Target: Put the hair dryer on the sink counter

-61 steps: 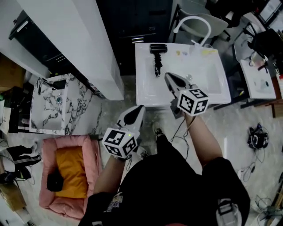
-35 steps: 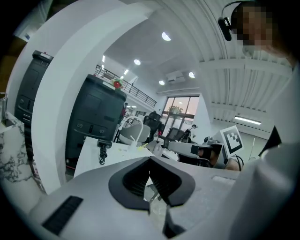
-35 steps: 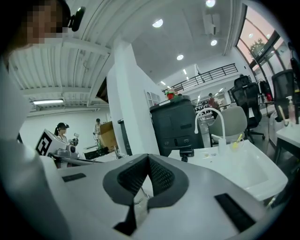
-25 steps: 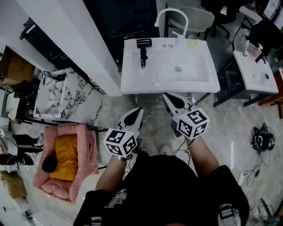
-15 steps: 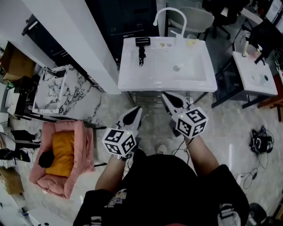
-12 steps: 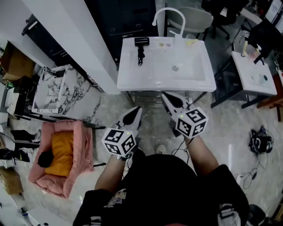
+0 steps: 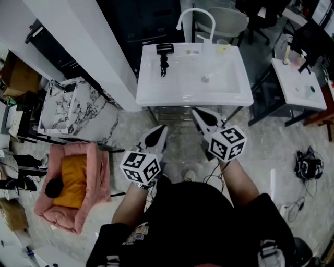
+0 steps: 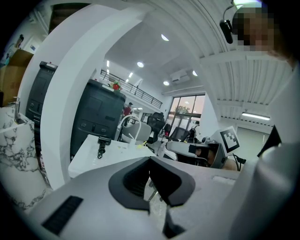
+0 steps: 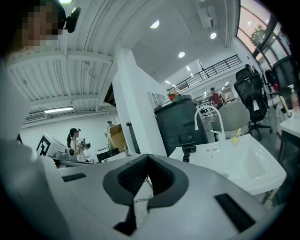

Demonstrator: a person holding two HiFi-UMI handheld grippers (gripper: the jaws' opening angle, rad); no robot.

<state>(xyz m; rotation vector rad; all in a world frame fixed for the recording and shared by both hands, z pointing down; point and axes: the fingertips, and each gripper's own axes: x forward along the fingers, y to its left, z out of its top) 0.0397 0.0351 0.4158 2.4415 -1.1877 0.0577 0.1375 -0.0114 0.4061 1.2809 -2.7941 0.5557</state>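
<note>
Hair dryer (image 7: 163, 58) lies flat on the sink bench (image 7: 156, 87), at the far-left corner, left of the basin, w/ its wide end at the far edge & the handle toward me. Biggest thing around is the pale stone floor (image 7: 271, 146). Next come the white wall (image 7: 88, 47), running diag. on my left, & the black cabinet (image 7: 141, 21) behind the bench. Pink pet bed (image 7: 100, 176) w/ an orange cushion (image 7: 73, 182) sits on the floor at lower left, & a marble-top side table (image 7: 68, 112) stands just beyond it. Then my tools: left tool (image 7: 162, 128) & right tool (image 7: 197, 111) both hover over the floor just short of the bench's front edge. Both are well apart from the dryer & point approx. at the bench. Each has its jaws pressed together, tips touching, nothing btwn them. Smaller bits: a white arched faucet (image 7: 196, 9) at the bench's far edge & a clear cup (image 7: 222, 46) near it w/ sth yellow inside.
</note>
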